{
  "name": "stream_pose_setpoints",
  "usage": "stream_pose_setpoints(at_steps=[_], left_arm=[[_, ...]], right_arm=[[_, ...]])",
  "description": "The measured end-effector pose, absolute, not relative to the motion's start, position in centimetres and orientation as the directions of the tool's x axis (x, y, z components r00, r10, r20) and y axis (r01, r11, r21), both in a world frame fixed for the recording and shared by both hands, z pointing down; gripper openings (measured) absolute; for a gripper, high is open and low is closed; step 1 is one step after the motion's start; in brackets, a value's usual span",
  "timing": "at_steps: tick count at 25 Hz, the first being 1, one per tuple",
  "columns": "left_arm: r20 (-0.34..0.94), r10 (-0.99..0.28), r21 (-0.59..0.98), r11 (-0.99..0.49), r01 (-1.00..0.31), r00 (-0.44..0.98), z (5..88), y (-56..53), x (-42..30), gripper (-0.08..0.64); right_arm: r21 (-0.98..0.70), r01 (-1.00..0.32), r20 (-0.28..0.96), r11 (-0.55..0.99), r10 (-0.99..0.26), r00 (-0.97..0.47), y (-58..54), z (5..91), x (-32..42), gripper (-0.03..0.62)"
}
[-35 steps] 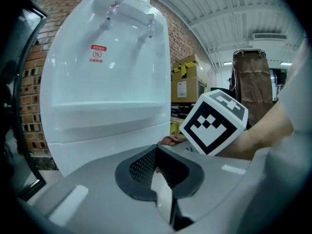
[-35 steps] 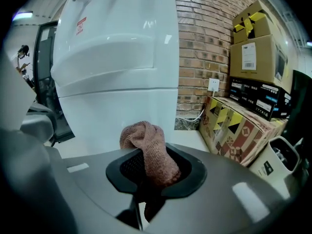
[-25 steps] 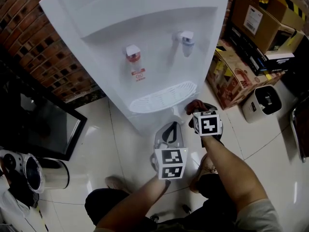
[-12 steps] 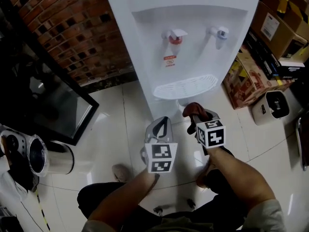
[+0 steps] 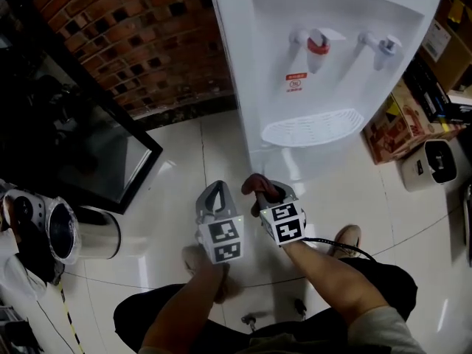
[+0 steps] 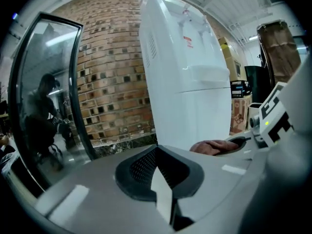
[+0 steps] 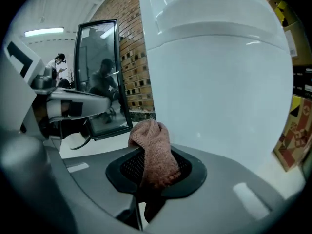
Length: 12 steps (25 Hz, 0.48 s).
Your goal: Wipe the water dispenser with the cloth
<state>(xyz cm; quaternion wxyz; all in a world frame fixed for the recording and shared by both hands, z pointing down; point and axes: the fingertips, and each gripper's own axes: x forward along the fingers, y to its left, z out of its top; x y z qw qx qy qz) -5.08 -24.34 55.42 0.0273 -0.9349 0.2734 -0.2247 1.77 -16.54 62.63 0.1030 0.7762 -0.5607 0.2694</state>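
Jaws of my right gripper are clamped on a bunched reddish-brown cloth, which stands up above the pads. My left gripper, just beside it, has its jaw tips together and carries nothing. Both hang above the white tiled floor. The white water dispenser stands ahead, apart from the cloth, with a brick wall beside it.

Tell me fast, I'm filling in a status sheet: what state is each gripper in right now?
Left gripper: closed, holding nothing.
Right gripper: closed on the cloth.
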Motion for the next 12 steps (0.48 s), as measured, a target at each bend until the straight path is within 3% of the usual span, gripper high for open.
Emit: stream_pose_setpoints(at_steps=[12], left_arm=[[0.417,-0.459,-0.161,-0.887,-0.434,0.784,58.0,-21.7,-1.9,0.0]], right_arm=[[-0.169,-0.859,0.519,-0.483,-0.785,0.339,-15.3,63.4,6.1,0.092]])
